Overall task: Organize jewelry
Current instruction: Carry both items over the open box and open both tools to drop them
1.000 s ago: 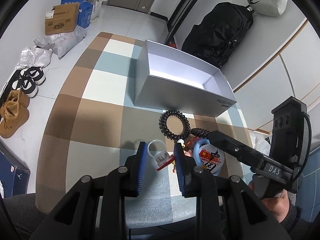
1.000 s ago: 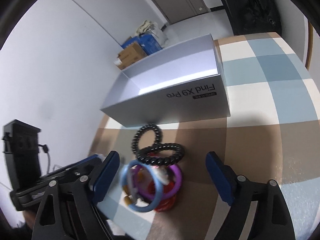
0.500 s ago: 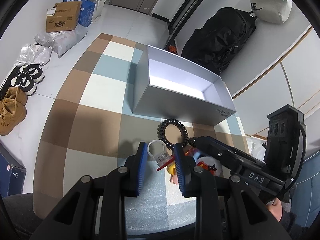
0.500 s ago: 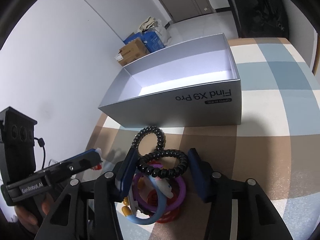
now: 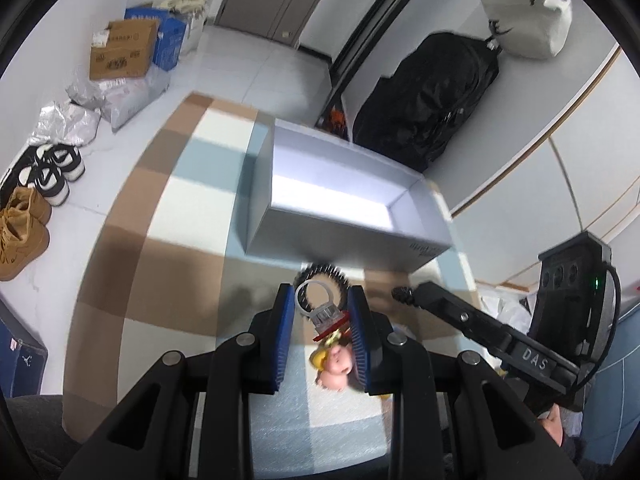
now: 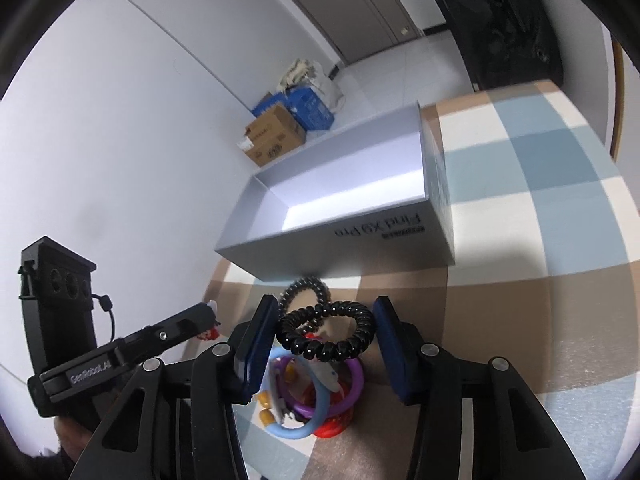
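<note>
An open grey box (image 5: 344, 204) stands on the checked table; it also shows in the right wrist view (image 6: 352, 208). My left gripper (image 5: 320, 320) is shut on a keychain (image 5: 326, 316) with a clear ring and a small pink figure (image 5: 336, 364), lifted off the table. My right gripper (image 6: 326, 332) is shut on a black coil hair tie (image 6: 326, 334) and holds it above a pile of purple and blue bracelets (image 6: 316, 396). A second black coil tie (image 6: 306, 292) lies on the table in front of the box.
A black backpack (image 5: 432, 92) leans behind the box. Shoes (image 5: 24, 216) and cardboard boxes (image 5: 120, 48) lie on the floor to the left. The table edge runs along the left side.
My left gripper has closed on the keychain and lifted it toward the box. My right gripper has narrowed onto the black coil tie and raised it off the pile.
</note>
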{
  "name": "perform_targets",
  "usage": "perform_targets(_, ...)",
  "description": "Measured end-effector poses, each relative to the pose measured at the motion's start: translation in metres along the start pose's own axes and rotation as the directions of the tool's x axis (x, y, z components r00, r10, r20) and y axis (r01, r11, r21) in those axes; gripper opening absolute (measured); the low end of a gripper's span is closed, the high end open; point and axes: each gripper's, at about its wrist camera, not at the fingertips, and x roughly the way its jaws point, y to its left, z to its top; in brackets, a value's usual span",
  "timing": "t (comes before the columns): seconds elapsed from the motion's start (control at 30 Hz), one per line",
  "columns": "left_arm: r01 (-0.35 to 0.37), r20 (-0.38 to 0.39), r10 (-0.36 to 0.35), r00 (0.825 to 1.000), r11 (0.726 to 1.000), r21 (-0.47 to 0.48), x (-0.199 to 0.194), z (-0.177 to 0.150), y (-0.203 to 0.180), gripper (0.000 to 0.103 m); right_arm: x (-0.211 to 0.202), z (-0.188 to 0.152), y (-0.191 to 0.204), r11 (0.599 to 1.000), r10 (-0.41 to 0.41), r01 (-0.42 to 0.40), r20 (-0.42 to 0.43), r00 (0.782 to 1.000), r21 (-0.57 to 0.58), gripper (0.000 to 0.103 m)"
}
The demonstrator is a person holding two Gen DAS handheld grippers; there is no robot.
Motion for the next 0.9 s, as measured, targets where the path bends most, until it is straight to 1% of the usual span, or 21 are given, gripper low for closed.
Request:
perform_targets(0.07,0.001,0.044,-0.002,0.999,1.000,0.015,-0.007,0.002,-0.005,0.022,-0.009,0.002,0.003,1.000,0.019,-0.019,0.020,1.000,-0.003,0.048)
perform_targets(0.17,-0.003,0.065,0.001,0.998,1.000,0.025,-0.010,0.008,-0.011,0.022,-0.025,0.006,0.008,0.998,0.063,-0.063,0.059,0.996,-0.006,0.048)
perform_targets(0.23,-0.063,0.071,0.060,0.996,0.997,0.040,-0.010,0.013,-0.016,0.022,-0.036,0.014,0.012,0.997,0.076,-0.075,0.089,0.993,-0.013,0.048)
perform_targets(0.27,-0.063,0.072,0.060,0.996,0.997,0.045,-0.010,0.015,-0.017,0.022,-0.037,0.017,0.015,0.997,0.079,-0.078,0.095,0.992,-0.012,0.048)
perform_targets(0.33,-0.041,0.068,0.038,0.997,0.998,0.041,-0.011,0.023,-0.020,0.022,-0.047,0.024,0.021,0.998,0.066,-0.063,0.123,0.990,-0.029,0.048)
perform_targets(0.47,-0.024,0.066,0.021,0.998,0.998,0.051,-0.007,0.042,-0.029,0.022,-0.056,0.043,0.027,0.997,0.064,-0.058,0.134,0.989,-0.044,0.048)
perform_targets(0.6,-0.023,0.061,0.018,0.998,0.996,0.086,0.004,0.058,-0.037,0.022,-0.050,0.063,0.029,0.996,0.072,-0.064,0.138,0.988,-0.057,0.048)
perform_targets(0.63,-0.023,0.047,0.019,0.999,0.996,0.090,0.013,0.064,-0.037,0.022,-0.046,0.070,0.029,0.996,0.075,-0.068,0.134,0.988,-0.058,0.048)
perform_targets(0.73,-0.027,0.007,0.026,1.000,0.996,0.085,0.032,0.071,-0.031,0.022,-0.032,0.083,0.024,0.996,0.079,-0.073,0.119,0.990,-0.047,0.048)
perform_targets(0.83,-0.010,-0.021,0.011,1.000,0.998,0.070,0.049,0.075,-0.024,0.022,-0.016,0.093,0.016,0.996,0.080,-0.078,0.096,0.992,-0.032,0.048)
perform_targets(0.9,-0.007,-0.010,0.007,1.000,0.997,0.073,0.052,0.074,-0.021,0.022,-0.007,0.097,0.009,0.997,0.079,-0.078,0.083,0.993,-0.015,0.048)
